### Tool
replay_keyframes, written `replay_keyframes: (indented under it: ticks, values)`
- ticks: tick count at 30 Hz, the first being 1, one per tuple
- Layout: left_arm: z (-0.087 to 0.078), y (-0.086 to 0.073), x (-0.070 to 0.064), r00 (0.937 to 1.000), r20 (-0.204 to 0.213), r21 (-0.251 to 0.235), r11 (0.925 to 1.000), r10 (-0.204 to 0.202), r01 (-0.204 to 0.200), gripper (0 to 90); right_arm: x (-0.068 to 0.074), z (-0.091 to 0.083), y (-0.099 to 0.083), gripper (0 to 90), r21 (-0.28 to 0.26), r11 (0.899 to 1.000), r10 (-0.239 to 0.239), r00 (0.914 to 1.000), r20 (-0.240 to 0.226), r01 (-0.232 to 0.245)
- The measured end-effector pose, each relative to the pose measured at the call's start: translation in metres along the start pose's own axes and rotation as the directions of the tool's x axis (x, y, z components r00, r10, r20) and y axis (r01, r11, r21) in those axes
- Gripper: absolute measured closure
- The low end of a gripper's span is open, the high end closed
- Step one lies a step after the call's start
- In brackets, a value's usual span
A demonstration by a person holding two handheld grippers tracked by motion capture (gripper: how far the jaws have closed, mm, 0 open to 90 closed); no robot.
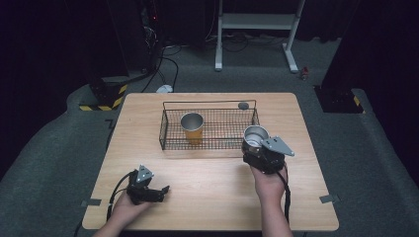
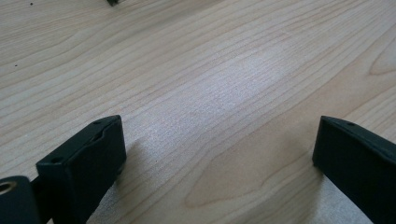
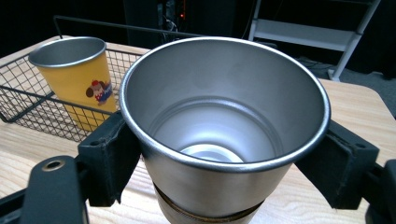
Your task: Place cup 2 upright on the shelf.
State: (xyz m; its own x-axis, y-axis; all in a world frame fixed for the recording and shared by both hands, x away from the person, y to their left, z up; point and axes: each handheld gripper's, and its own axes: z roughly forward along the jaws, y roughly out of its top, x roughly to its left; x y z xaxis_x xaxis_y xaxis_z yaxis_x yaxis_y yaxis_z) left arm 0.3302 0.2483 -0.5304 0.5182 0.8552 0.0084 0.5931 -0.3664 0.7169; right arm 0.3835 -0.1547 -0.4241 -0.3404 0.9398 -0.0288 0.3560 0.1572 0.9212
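A silver metal cup (image 1: pixel 255 136) (image 3: pixel 219 126) stands upright and empty between the jaws of my right gripper (image 1: pixel 261 149) (image 3: pixel 224 158), which is shut on its sides just off the wire basket's (image 1: pixel 170 133) front right corner. A yellow cup (image 1: pixel 192 127) (image 3: pixel 79 74) with a cartoon print stands upright inside the basket, left of centre. My left gripper (image 1: pixel 160 191) (image 2: pixel 219 154) rests low over the bare wooden table (image 1: pixel 207 197) at the front left, jaws wide apart with nothing between them.
A small dark round object (image 1: pixel 243 105) lies on the table behind the basket's back right corner. Beyond the table stand a white metal frame (image 1: pixel 257 22) and dark equipment with cables (image 1: pixel 148 34) on the grey floor.
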Motion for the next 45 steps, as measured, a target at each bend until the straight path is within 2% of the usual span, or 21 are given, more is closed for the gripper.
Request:
replay_keyframes:
  ticks: [10, 17, 24, 31, 34, 40, 45]
  values:
    - [0.0, 0.0, -0.001, 1.0, -0.004, 0.001, 1.0, -0.004, 0.004, 3.2, 0.0, 0.013, 0.007, 18.7, -0.003, 1.0, -0.007, 0.9996, -0.026, 0.007]
    - [0.0, 0.0, -0.002, 1.0, -0.006, -0.001, 1.0, -0.008, 0.008, 3.4, -0.001, 0.015, 0.017, 18.7, -0.022, 1.0, 0.008, 0.999, -0.044, -0.009]
    - [-0.001, -0.001, -0.002, 0.9999, -0.004, -0.001, 1.0, -0.009, 0.009, 3.4, 0.003, 0.025, 0.029, 18.7, -0.028, 1.0, -0.007, 0.9983, -0.058, 0.005]
    - [-0.001, -0.001, -0.002, 1.0, -0.001, -0.001, 1.0, -0.006, 0.006, 3.4, 0.006, 0.041, 0.039, 18.7, -0.011, 1.0, -0.011, 0.9985, -0.054, 0.01]
    - [-0.001, -0.001, -0.002, 1.0, 0.0, -0.002, 1.0, -0.006, 0.006, 3.4, 0.007, 0.047, 0.044, 18.7, -0.016, 1.0, -0.027, 0.9984, -0.049, 0.027]
    - [0.0, 0.0, -0.001, 1.0, 0.004, 0.001, 1.0, 0.006, -0.006, 3.3, 0.006, 0.057, 0.052, 18.7, -0.003, 1.0, -0.018, 0.9984, -0.053, 0.018]
    - [0.0, 0.0, -0.001, 1.0, 0.006, 0.001, 1.0, 0.008, -0.008, 3.3, 0.006, 0.066, 0.059, 18.7, 0.003, 1.0, -0.012, 0.9992, -0.038, 0.012]
